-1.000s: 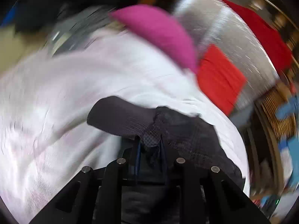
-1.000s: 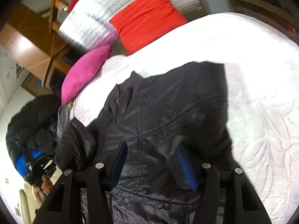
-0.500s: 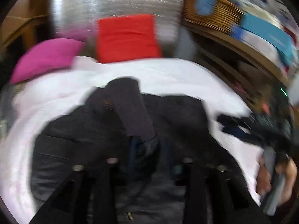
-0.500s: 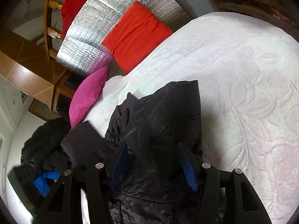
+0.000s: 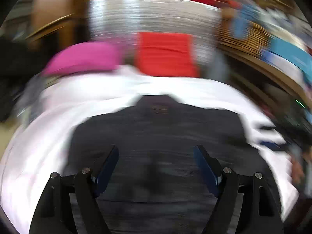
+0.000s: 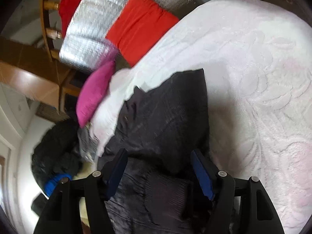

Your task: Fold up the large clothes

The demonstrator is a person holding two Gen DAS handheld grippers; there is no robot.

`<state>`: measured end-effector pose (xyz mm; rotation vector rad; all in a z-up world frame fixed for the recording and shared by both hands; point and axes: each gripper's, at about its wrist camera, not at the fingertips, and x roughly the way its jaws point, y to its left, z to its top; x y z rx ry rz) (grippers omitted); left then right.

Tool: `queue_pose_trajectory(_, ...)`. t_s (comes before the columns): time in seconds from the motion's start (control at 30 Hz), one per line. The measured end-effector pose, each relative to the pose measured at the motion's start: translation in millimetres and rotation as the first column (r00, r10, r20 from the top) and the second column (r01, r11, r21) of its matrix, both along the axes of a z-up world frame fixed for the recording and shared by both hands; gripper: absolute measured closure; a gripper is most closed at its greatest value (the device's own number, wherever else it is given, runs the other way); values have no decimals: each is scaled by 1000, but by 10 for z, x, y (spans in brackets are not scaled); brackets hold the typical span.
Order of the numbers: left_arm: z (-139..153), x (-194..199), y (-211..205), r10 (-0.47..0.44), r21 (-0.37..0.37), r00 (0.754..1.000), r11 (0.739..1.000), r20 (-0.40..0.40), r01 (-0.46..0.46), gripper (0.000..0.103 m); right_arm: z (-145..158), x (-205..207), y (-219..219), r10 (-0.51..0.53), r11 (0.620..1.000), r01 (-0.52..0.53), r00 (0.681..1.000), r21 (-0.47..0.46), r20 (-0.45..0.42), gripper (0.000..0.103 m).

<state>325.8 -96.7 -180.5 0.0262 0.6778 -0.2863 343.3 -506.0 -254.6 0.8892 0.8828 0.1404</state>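
A black jacket (image 5: 156, 136) lies on the white bedspread (image 5: 48, 136), collar away from me; this view is motion-blurred. My left gripper (image 5: 156, 156) hovers over its lower half. Its jaws stand wide and are opening, with only the flat cloth below them. In the right wrist view the jacket (image 6: 165, 117) is folded narrow, and a ribbed cuff (image 6: 167, 197) lies on it close to me. My right gripper (image 6: 159, 159) is over that near end, jaws opening, and the pads do not press the cloth. The other gripper and a hand (image 5: 296, 167) show blurred at the right edge of the left wrist view.
A pink pillow (image 6: 93, 93) and a red cushion (image 6: 140, 25) lean on a silver foil headboard (image 6: 87, 35) at the bed's far end. A heap of dark clothes (image 6: 56, 148) lies off the bed's left side. Wooden shelves (image 5: 263, 44) with goods run along the right.
My left gripper let go of the dark sleeve it was shut on, opened wide and swung across the jacket. The right gripper's jaws spread a little, and the jacket now lies narrower.
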Motion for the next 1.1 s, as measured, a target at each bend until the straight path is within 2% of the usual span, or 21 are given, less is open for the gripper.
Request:
queue_pose_trajectory(0.1, -152, 168, 513, 193, -2, 981, 981, 0, -193, 23, -34, -29, 29, 24, 995, -28, 999, -94, -42, 32)
queue_pose_trajectory(0.13, -208, 210, 605, 227, -5, 974, 974, -5, -227, 23, -56, -36, 28, 27, 993, -33, 998, -110, -51, 32)
queue_pose_trajectory(0.17, -289, 274, 764, 279, -7, 960, 960, -36, -279, 23, -92, -39, 23, 33, 992, -40, 997, -120, -64, 32)
queue_pose_trajectory(0.27, -414, 433, 954, 357, 12, 926, 934, -121, -358, 23, -221, -49, 107, 86, 989, -97, 991, -114, -99, 33)
queue_pose_trajectory(0.33, -488, 526, 982, 385, 38, 912, 923, -141, -383, 27, -193, -76, 248, 96, 972, -116, 990, -206, -106, 34)
queue_pose_trajectory(0.4, -578, 602, 973, 380, 44, 908, 925, -175, -378, 35, -143, -118, 439, 103, 937, -135, 988, -321, -116, 53)
queue_pose_trajectory(0.47, -625, 611, 930, 365, 48, 909, 931, -203, -363, 38, -95, -159, 552, 91, 901, -136, 988, -411, -125, 65)
queue_pose_trajectory(0.5, -638, 592, 893, 363, 76, 911, 932, -197, -355, 39, -47, -200, 626, 88, 877, -130, 990, -462, -111, 70)
queue_pose_trajectory(0.6, -615, 513, 790, 343, 131, 925, 937, -161, -325, 47, 155, -332, 868, 100, 781, -113, 993, -614, -55, 76)
queue_pose_trajectory(0.7, -582, 481, 760, 335, 142, 932, 938, -139, -316, 47, 320, -383, 1007, 90, 709, -64, 996, -702, 0, 77)
queue_pose_trajectory(0.73, -571, 482, 756, 334, 145, 933, 938, -134, -315, 47, 363, -378, 1056, 87, 670, -47, 996, -741, 16, 77)
queue_pose_trajectory(0.77, -573, 495, 749, 334, 153, 934, 937, -128, -314, 47, 373, -348, 1094, 97, 648, -52, 995, -760, 15, 76)
queue_pose_trajectory(0.83, -607, 546, 767, 339, 160, 932, 935, -132, -317, 47, 229, -209, 1100, 154, 657, -174, 983, -733, -96, 75)
queue_pose_trajectory(0.87, -627, 576, 785, 337, 155, 931, 936, -141, -315, 47, 120, -141, 1045, 147, 675, -213, 977, -706, -153, 75)
queue_pose_trajectory(0.9, -633, 591, 801, 334, 150, 931, 938, -147, -313, 47, 29, -108, 965, 142, 711, -225, 974, -666, -177, 75)
queue_pose_trajectory(1.0, -626, 605, 817, 333, 154, 933, 938, -139, -311, 47, 27, -140, 764, 161, 803, -196, 981, -563, -112, 74)
queue_pose_trajectory(1.03, -624, 604, 812, 333, 157, 933, 937, -133, -312, 49, 41, -158, 723, 173, 817, -196, 980, -542, -94, 74)
queue_pose_trajectory(1.1, -618, 596, 789, 327, 156, 937, 939, -123, -307, 69, 50, -193, 700, 198, 820, -209, 977, -533, -79, 76)
